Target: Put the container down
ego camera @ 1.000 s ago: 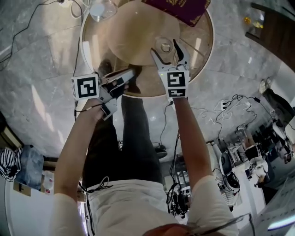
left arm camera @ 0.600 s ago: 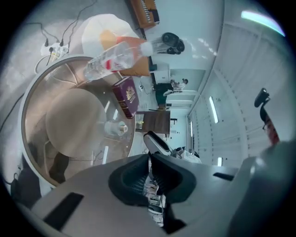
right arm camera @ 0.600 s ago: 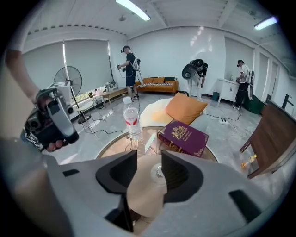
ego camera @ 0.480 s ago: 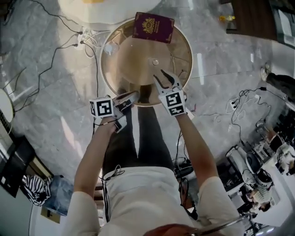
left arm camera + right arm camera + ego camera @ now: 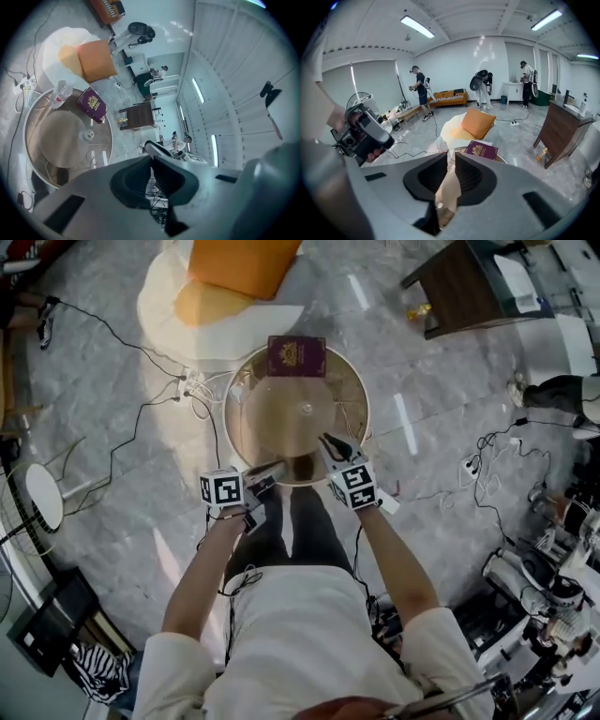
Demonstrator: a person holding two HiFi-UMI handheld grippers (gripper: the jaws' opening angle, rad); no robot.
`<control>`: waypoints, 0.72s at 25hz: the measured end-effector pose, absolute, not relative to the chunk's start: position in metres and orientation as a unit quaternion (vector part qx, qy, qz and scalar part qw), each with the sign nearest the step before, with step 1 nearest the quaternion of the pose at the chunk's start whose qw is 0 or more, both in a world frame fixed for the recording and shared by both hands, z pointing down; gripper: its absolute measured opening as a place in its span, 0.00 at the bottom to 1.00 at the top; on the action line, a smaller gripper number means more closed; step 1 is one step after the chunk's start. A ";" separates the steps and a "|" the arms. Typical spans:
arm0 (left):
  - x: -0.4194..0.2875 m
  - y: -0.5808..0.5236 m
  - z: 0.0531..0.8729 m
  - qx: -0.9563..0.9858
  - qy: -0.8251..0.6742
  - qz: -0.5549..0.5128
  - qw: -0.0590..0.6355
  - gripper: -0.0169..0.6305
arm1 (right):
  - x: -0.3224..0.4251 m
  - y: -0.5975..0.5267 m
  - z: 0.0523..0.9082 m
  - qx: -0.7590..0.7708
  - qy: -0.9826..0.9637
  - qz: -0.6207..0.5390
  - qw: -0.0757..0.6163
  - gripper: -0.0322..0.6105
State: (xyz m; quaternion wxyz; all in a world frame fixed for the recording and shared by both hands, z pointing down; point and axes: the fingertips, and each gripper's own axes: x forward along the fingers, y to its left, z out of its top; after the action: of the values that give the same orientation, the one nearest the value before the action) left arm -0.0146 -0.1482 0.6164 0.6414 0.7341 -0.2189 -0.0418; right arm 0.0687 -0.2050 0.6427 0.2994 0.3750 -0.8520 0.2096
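Hovering mid-frame over the round bench's point(image 5: 234, 418) near rim, the left tongs point(image 5: 277, 468) are pressed together, empty; the right tongs point(image 5: 330, 442), narrowly parted, have just been closing, empty; a small container point(image 5: 306, 409) stands mid-bench; a maroon booklet point(image 5: 296, 356) lies at the bench's upper edge.

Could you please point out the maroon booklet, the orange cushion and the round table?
maroon booklet point(image 5: 296, 356), head view, cover centre.
orange cushion point(image 5: 240, 263), head view, top face.
round table point(image 5: 265, 424), head view, bare top.

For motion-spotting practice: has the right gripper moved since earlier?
Yes: right gripper drew back from the container to the table's near rim; its empty jaws have just been closing.
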 end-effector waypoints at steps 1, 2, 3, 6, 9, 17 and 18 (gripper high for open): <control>-0.014 -0.146 0.604 0.744 -0.218 -0.035 0.630 0.06 | 0.068 -0.200 0.630 0.376 -0.853 0.205 0.297 0.13; -0.014 -0.143 0.592 0.753 -0.216 -0.029 0.621 0.06 | 0.068 -0.195 0.618 0.379 -0.854 0.201 0.295 0.13; -0.014 -0.140 0.582 0.760 -0.213 -0.026 0.614 0.06 | 0.068 -0.191 0.606 0.382 -0.854 0.198 0.292 0.12; -0.017 -0.129 0.554 0.778 -0.207 -0.023 0.594 0.06 | 0.070 -0.177 0.572 0.398 -0.853 0.193 0.278 0.09; -0.020 -0.118 0.524 0.797 -0.203 -0.023 0.569 0.06 | 0.076 -0.160 0.539 0.420 -0.848 0.189 0.263 0.05; -0.012 -0.114 0.455 0.845 -0.205 -0.025 0.493 0.06 | 0.113 -0.127 0.468 0.471 -0.835 0.192 0.212 0.05; -0.010 -0.113 0.448 0.852 -0.206 -0.023 0.481 0.06 | 0.117 -0.122 0.461 0.473 -0.835 0.189 0.208 0.05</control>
State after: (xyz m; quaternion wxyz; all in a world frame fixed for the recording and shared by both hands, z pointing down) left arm -0.0098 -0.1129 0.4483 0.4807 0.8520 -0.2059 -0.0232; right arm 0.1169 -0.1225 0.4609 0.2085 0.4732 -0.8348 0.1889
